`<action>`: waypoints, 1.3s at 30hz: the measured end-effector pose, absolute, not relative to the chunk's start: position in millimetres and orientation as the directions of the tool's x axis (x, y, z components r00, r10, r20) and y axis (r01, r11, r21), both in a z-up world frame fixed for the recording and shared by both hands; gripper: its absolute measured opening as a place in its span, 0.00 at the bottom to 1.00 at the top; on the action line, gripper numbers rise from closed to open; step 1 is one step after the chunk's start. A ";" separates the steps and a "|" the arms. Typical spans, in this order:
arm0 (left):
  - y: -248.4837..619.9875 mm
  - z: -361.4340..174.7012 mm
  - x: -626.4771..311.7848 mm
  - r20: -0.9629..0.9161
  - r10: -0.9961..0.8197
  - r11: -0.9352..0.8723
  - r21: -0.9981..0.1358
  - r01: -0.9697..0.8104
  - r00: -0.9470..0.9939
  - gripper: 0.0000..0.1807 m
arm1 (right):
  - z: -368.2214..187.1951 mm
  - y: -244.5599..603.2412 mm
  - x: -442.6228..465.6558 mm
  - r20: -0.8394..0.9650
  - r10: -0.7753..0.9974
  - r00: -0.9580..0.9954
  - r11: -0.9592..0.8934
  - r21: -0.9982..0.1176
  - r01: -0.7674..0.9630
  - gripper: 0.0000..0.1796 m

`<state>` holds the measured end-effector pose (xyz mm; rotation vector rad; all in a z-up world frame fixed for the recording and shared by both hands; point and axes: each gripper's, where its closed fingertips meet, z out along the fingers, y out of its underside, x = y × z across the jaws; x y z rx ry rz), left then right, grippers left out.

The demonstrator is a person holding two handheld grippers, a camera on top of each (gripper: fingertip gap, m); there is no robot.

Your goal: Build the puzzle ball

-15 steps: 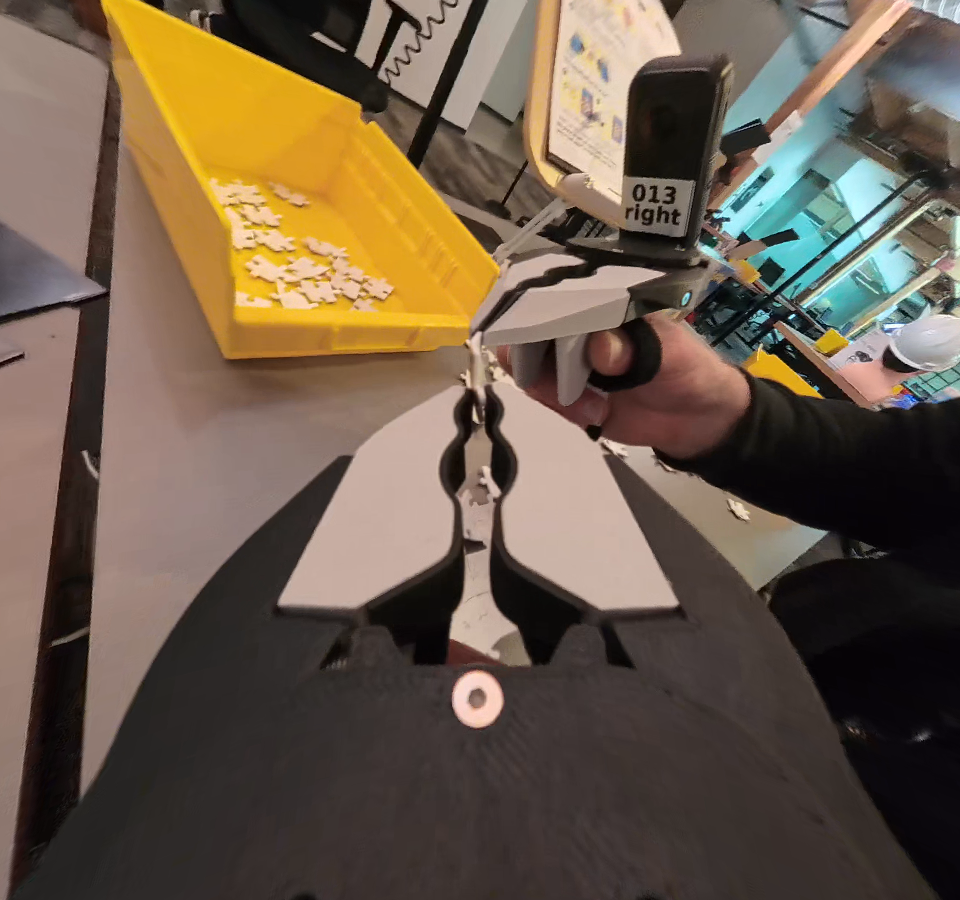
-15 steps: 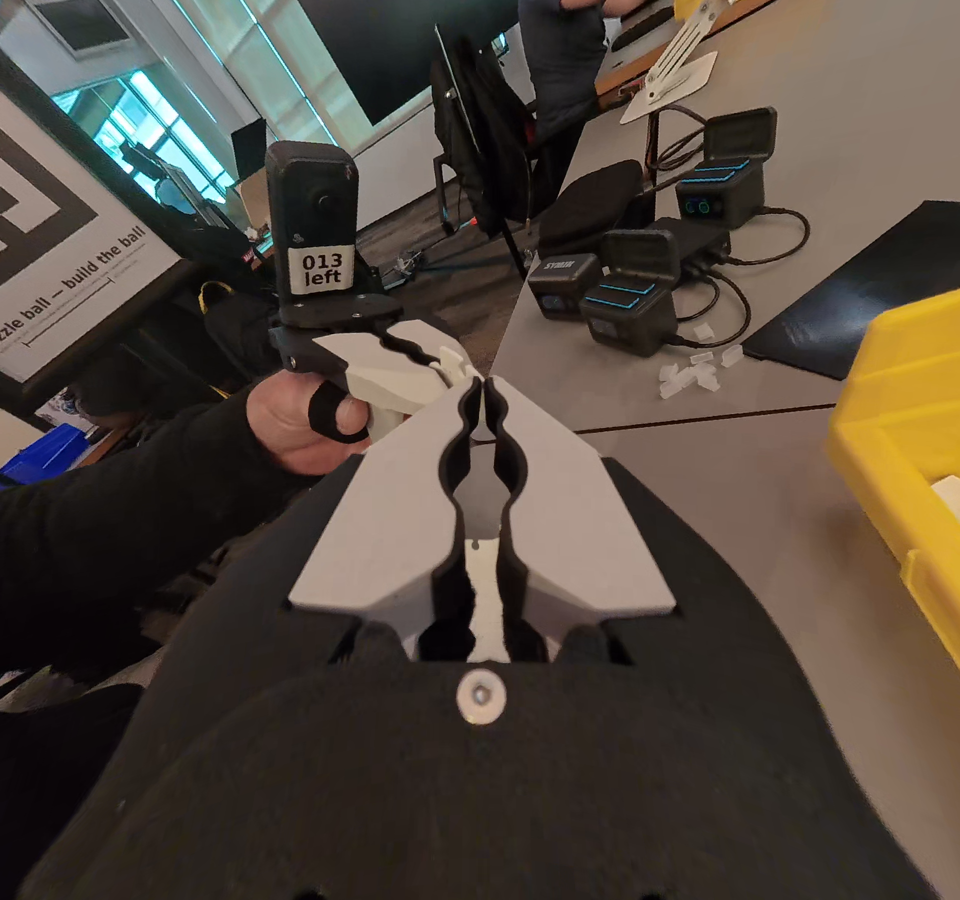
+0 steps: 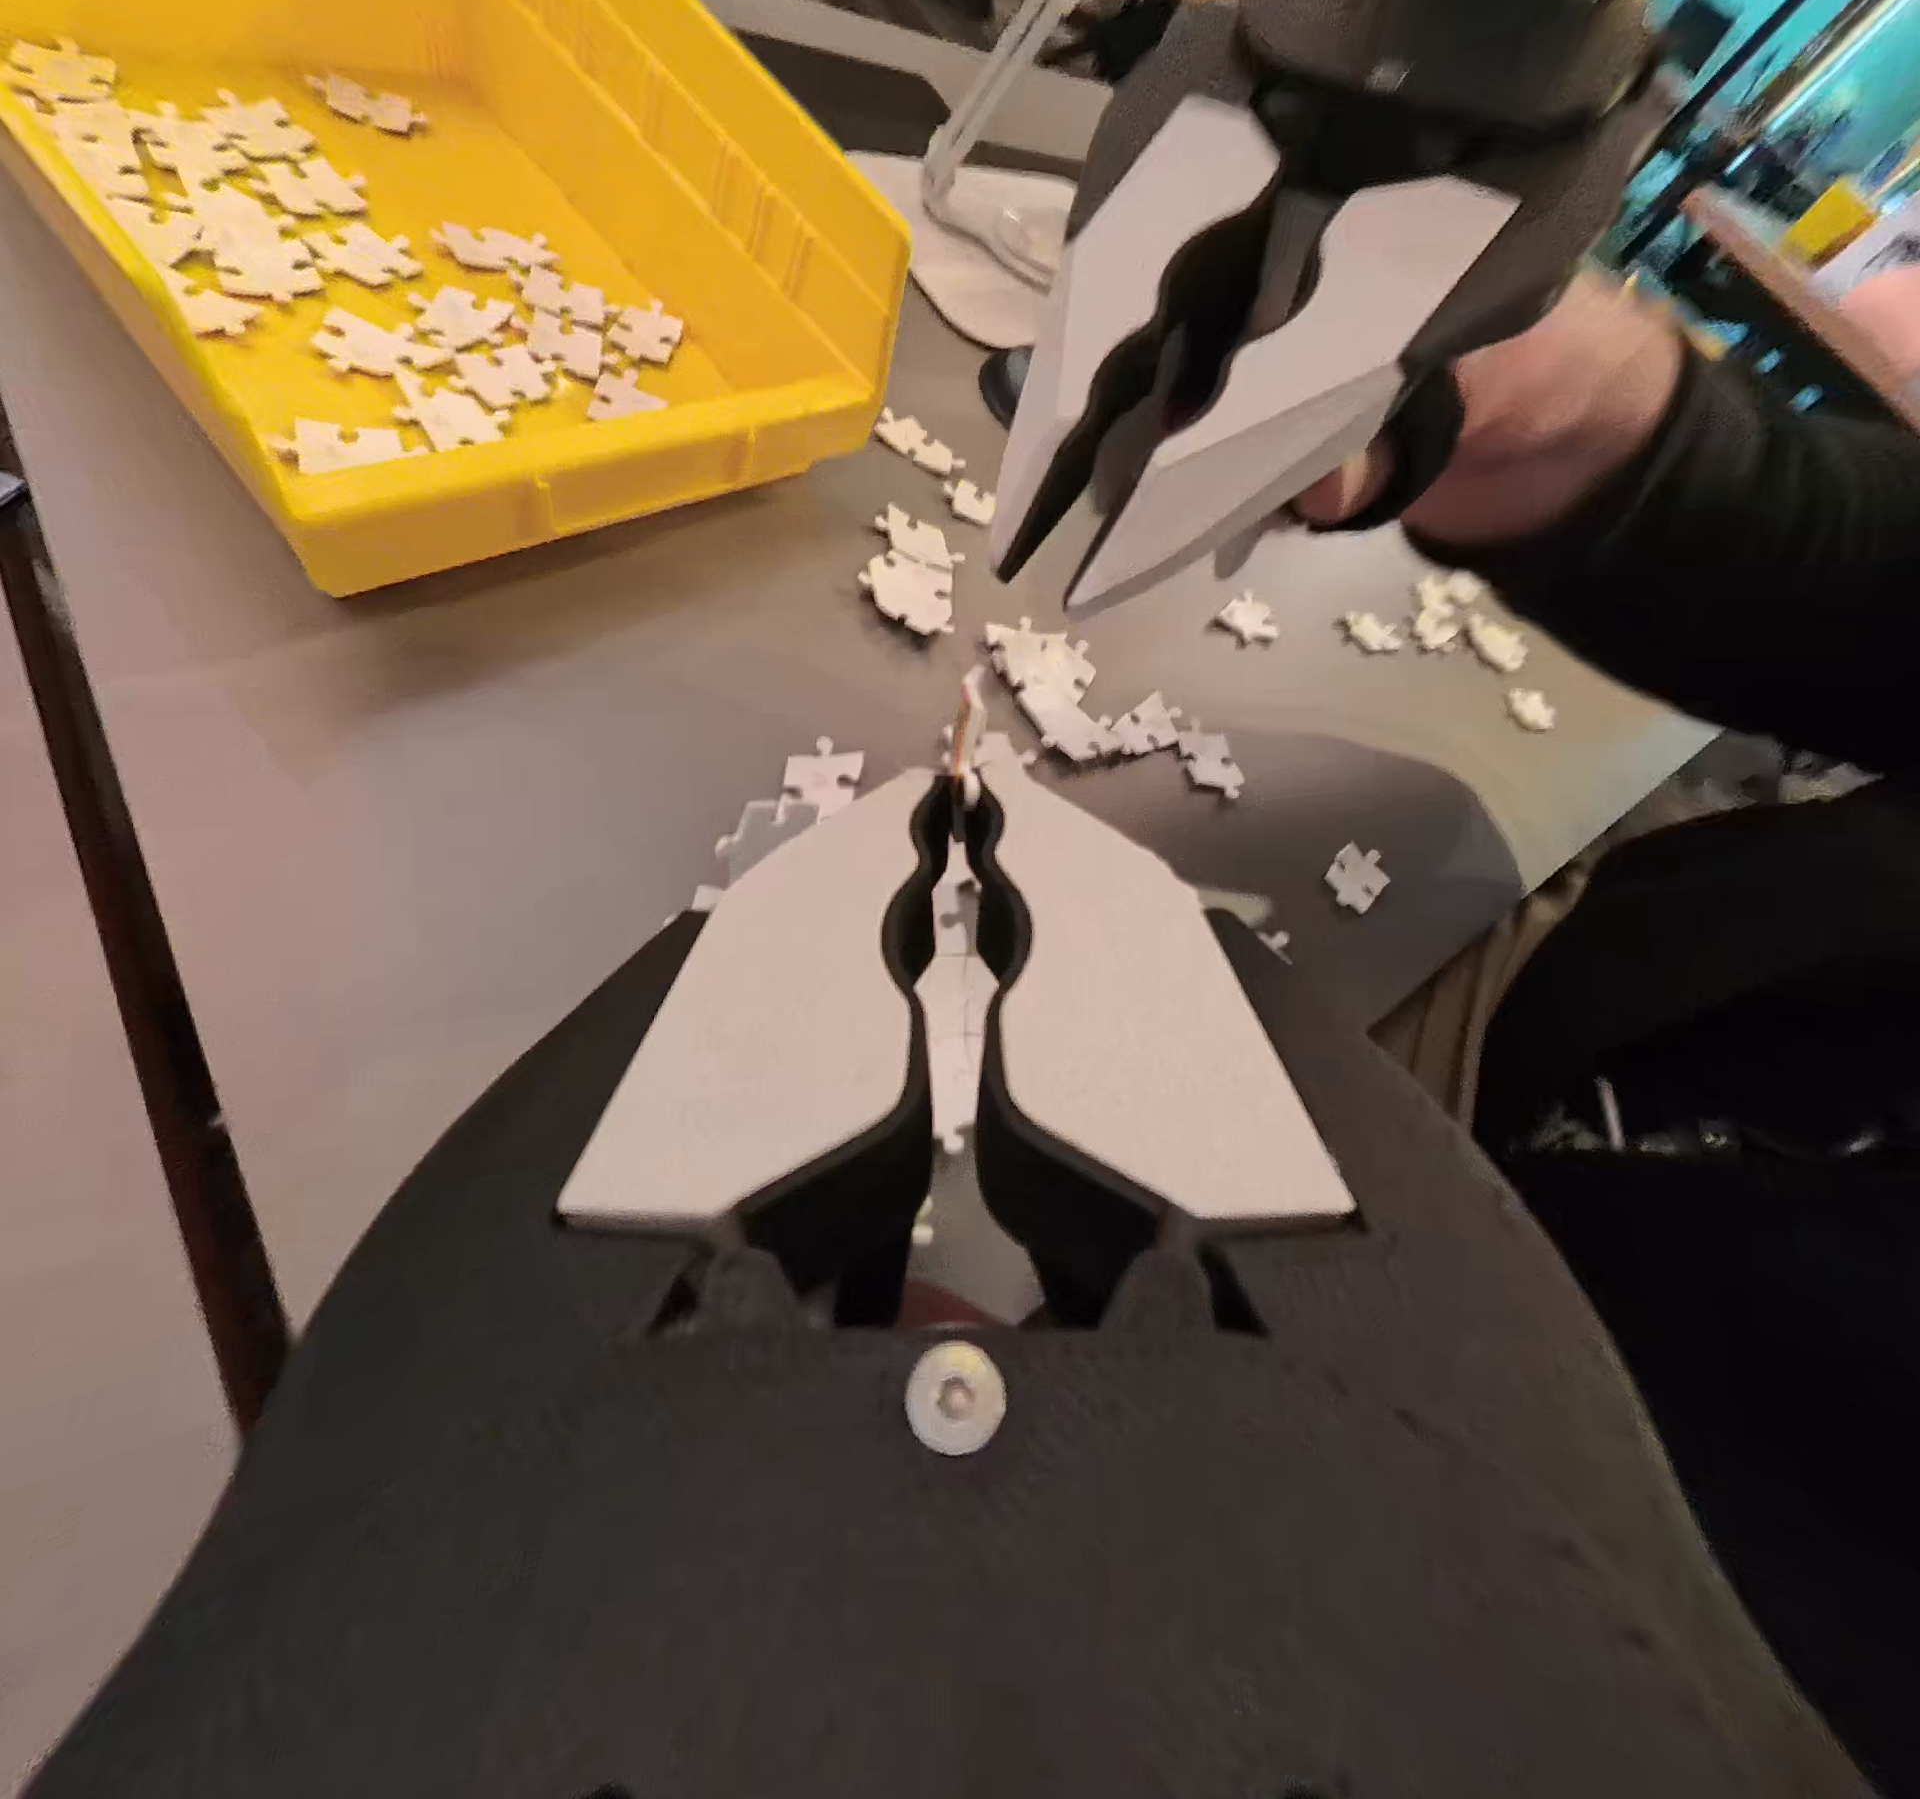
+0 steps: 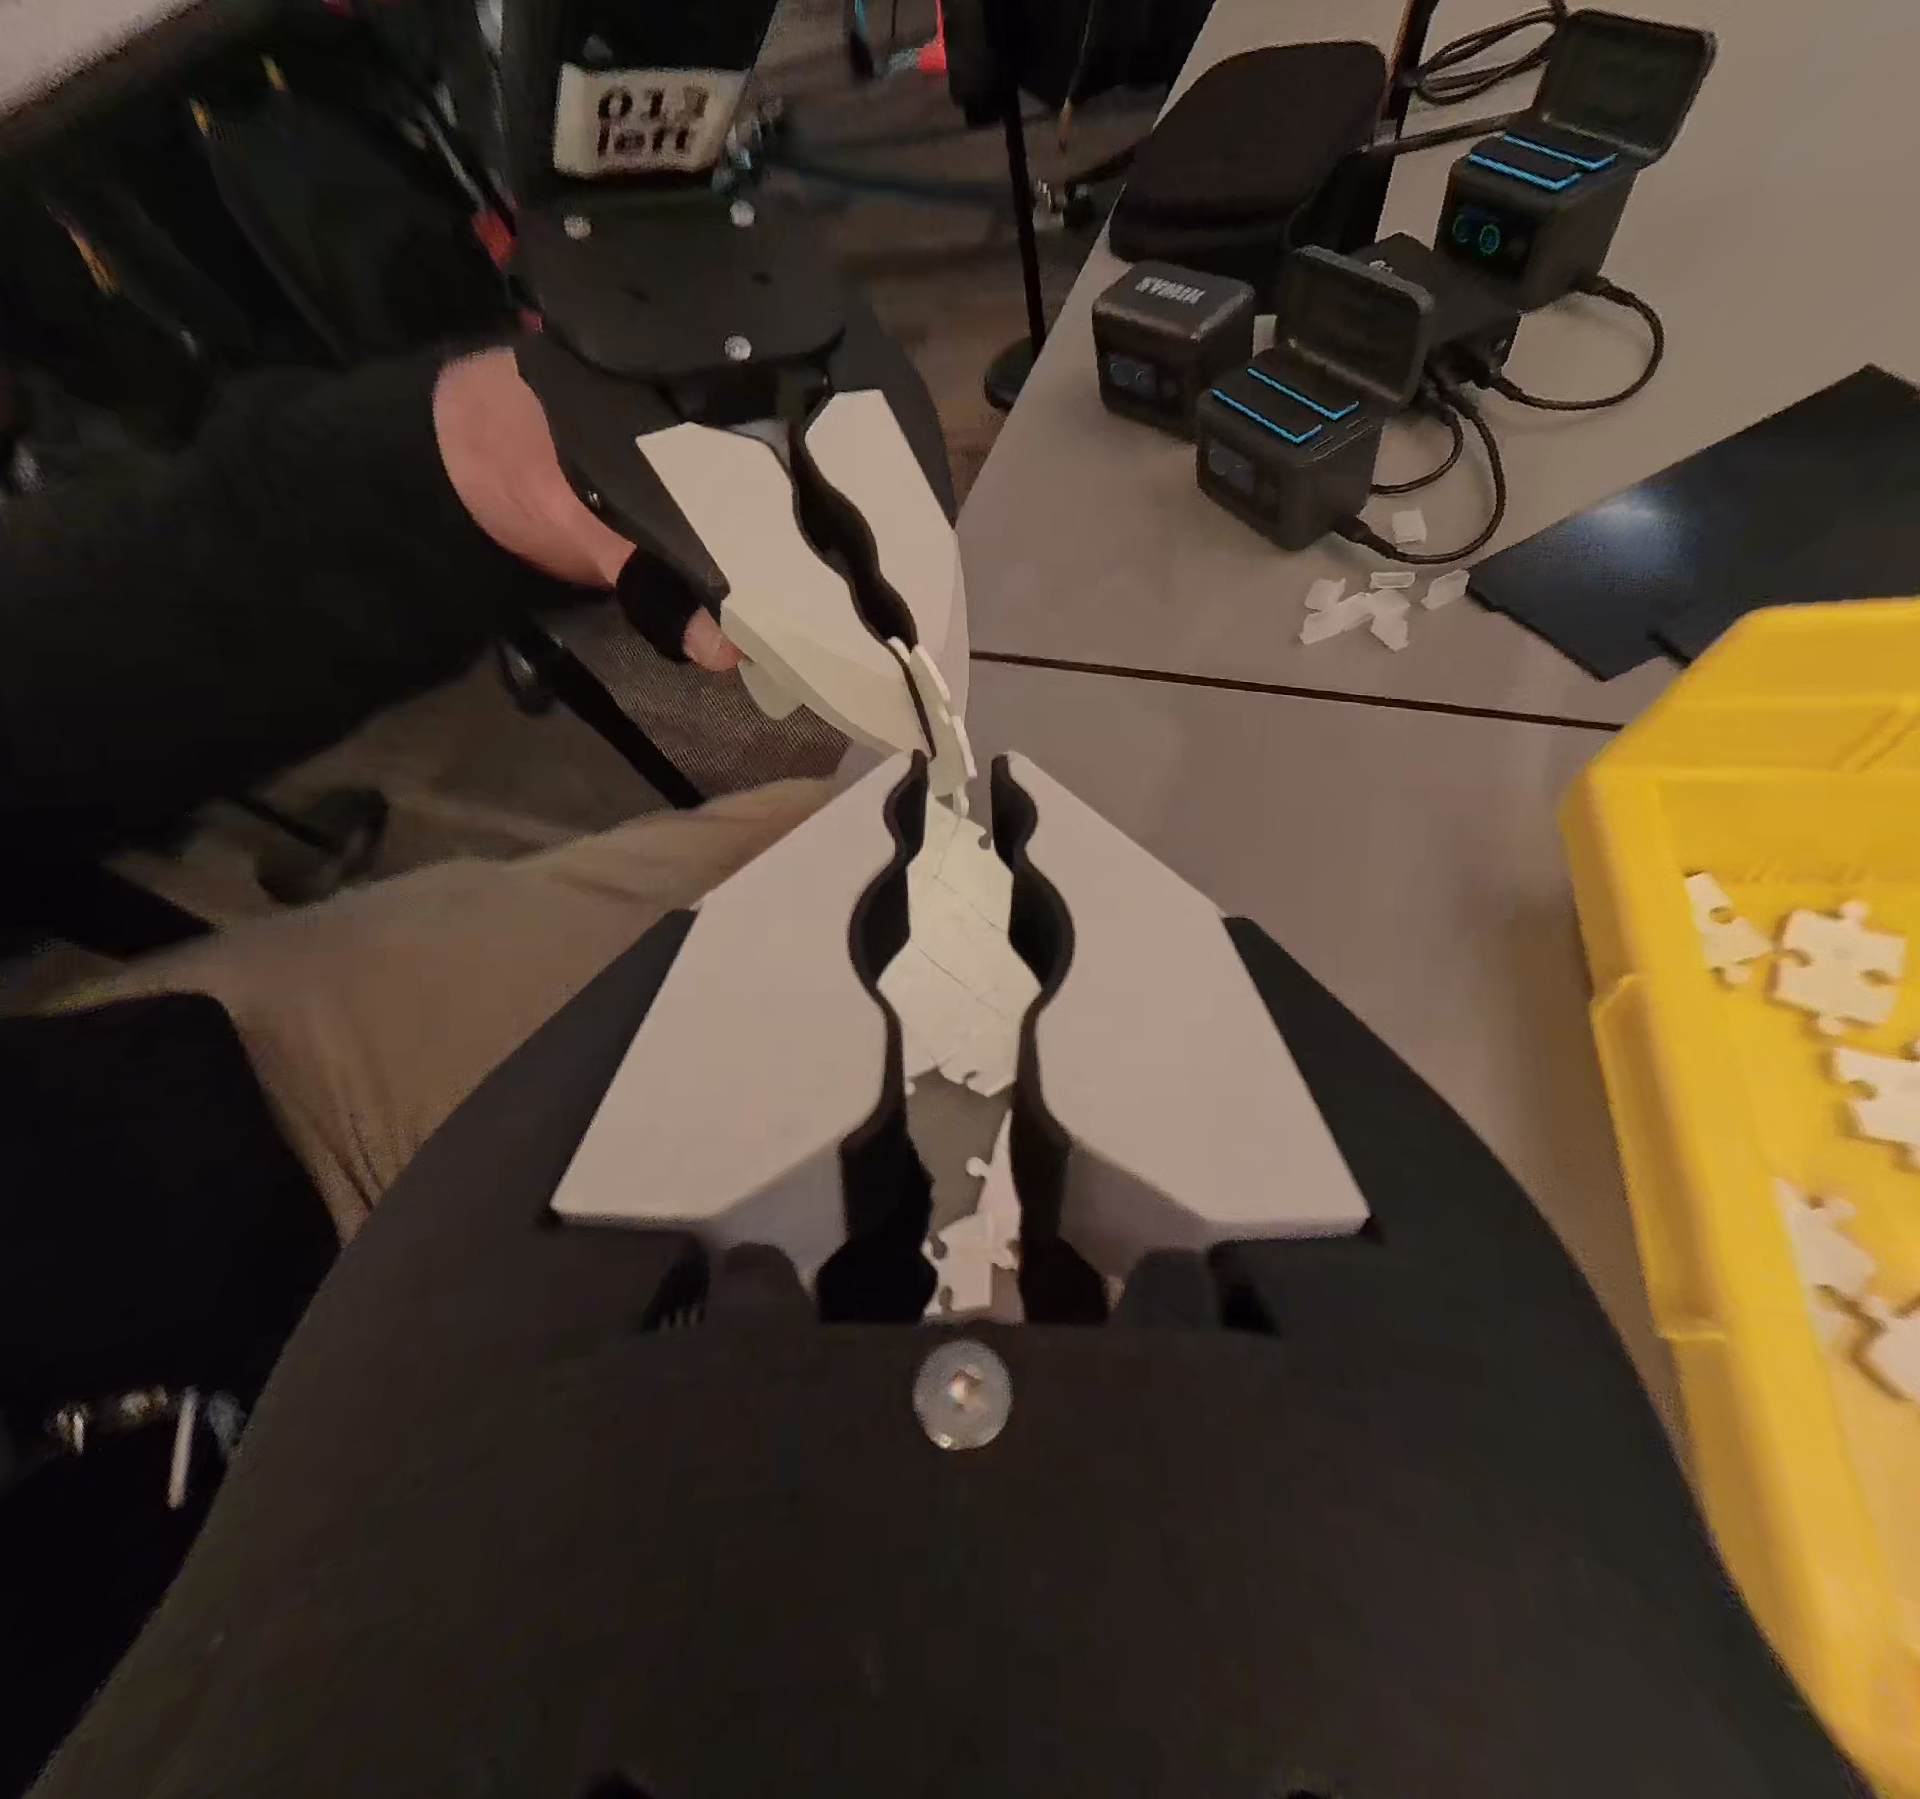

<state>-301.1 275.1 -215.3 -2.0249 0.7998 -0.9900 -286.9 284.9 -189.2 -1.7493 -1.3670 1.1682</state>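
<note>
Right tongs (image 3: 1042, 589) newly parted, bin (image 3: 582, 502) piece-strewn

left tool (image 3: 961, 793) pinched closed, right tool (image 4: 956, 767) parted

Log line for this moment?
left gripper: shut on piece | right gripper: open, empty, above loose pieces | bin: pieces inside

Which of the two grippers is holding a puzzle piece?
The left gripper: it pinches a white puzzle piece at its fingertips. The right gripper is open and empty.
</note>
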 end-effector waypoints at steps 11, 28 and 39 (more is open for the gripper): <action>253.8 -226.6 -287.9 0.232 -0.855 -0.461 -0.750 -0.474 0.464 0.02 | -205.1 254.3 -300.1 -0.205 0.968 -0.144 -0.062 -0.753 0.655 0.01; 287.6 -326.8 -320.3 0.140 -0.861 -0.497 -0.436 -0.750 0.489 0.23 | -229.6 287.3 -245.0 -0.350 0.931 0.106 -0.348 -0.761 0.547 0.00; 256.5 -339.7 -323.8 0.223 -0.777 -0.623 -0.404 -0.670 0.588 0.19 | -249.3 290.7 -237.0 -0.419 0.886 0.199 -0.461 -0.753 0.469 0.00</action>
